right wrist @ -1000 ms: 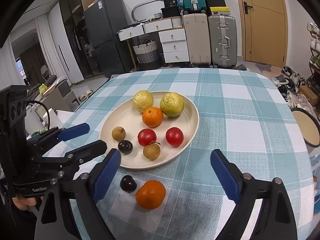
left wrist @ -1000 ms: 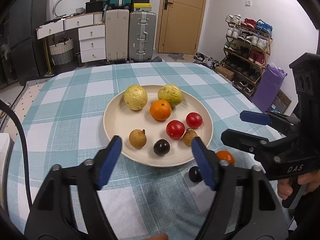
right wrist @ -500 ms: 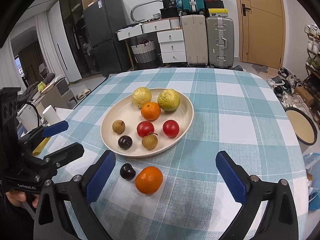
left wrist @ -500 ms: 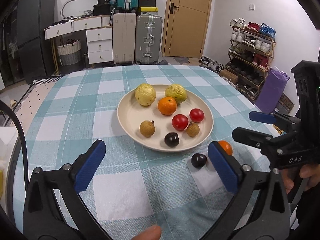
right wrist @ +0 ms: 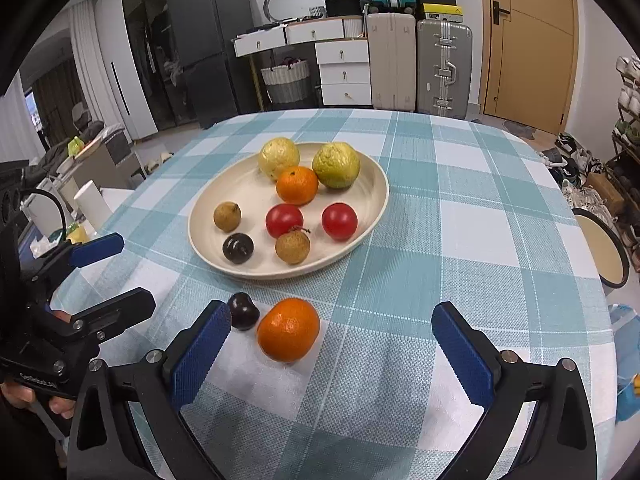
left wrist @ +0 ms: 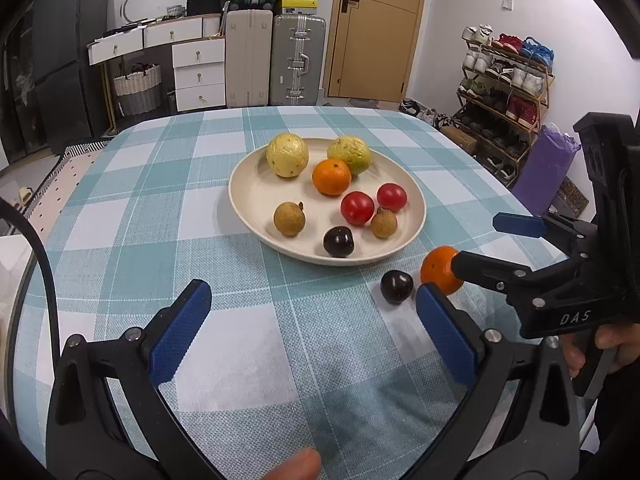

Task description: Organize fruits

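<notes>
Two fruits sit off the plate (right wrist: 370,216), on the checked tablecloth (right wrist: 472,240) just by the plate's near rim: a loose orange (right wrist: 288,330) and a dark plum (right wrist: 243,311), touching or nearly touching each other.

On the plate, eight pieces:
- yellow guava (right wrist: 279,157) and green guava (right wrist: 336,165) at the far side of the plate
- second orange (right wrist: 297,185) just in front of the two guavas, touching them
- two red tomatoes (right wrist: 339,221) mid-plate; the left one rests against a brown longan (right wrist: 293,246)
- another longan (right wrist: 227,216) on the plate's left side
- second plum (right wrist: 238,248) near the plate's front rim

Right gripper (right wrist: 332,344): jaws wide apart, nothing clamped. They have just been opening a little further. Loose orange lies on the cloth between the blue pads (right wrist: 460,360), nearer the left pad, no contact. Loose plum sits just past the left pad's tip.

Left gripper (left wrist: 312,334): jaws also wide apart and empty, having just opened up over the last second. Only bare cloth between its pads, on the near side of the plate. In the left wrist view the loose plum (left wrist: 396,287) and loose orange (left wrist: 440,270) lie just beyond its right pad, outside the gap.

Each gripper shows at the edge of the other's view, held in a hand (left wrist: 612,344).
</notes>
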Motion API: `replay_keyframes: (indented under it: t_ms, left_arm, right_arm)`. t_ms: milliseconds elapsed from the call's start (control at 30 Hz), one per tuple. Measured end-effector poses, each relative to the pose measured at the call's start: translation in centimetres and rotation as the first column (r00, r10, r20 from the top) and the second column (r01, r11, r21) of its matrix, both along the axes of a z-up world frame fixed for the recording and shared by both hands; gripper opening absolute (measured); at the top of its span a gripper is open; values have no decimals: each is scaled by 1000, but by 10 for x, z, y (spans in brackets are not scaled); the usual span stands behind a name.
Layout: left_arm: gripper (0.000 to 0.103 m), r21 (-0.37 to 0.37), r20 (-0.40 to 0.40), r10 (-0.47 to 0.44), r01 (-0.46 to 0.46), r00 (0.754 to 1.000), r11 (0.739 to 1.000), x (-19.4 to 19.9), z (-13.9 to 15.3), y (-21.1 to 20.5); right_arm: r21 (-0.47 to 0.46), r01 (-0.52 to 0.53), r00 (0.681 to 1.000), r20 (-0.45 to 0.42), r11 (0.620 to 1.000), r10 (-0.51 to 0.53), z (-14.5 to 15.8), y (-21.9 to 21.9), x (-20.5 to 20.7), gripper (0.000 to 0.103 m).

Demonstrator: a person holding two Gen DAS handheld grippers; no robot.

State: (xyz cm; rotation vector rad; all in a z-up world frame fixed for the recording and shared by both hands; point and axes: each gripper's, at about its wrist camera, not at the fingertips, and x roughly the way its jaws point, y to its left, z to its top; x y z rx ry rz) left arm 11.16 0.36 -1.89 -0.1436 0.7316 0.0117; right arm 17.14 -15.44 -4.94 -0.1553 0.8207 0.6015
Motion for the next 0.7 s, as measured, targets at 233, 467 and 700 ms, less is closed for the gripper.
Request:
replay_keyframes:
  t_ms: [233,467,700]
  left_arm:
    - [102,-18,-14,-2,1,1000,1000,1,-9,0]
    - [102,-20,-33,-2,2,999,1000,3,-15,-1]
    - [102,-17,-47,-2,1,999,1000,6,-19,-1]
  right_arm:
    - [-27,-5,999,-32,1000,4,-11,4,2,102]
    - [-51,-22,998,-57,998,19,-20,7,2,102]
    - [-50,-47,997,-69,998,44,-24,11,0,94]
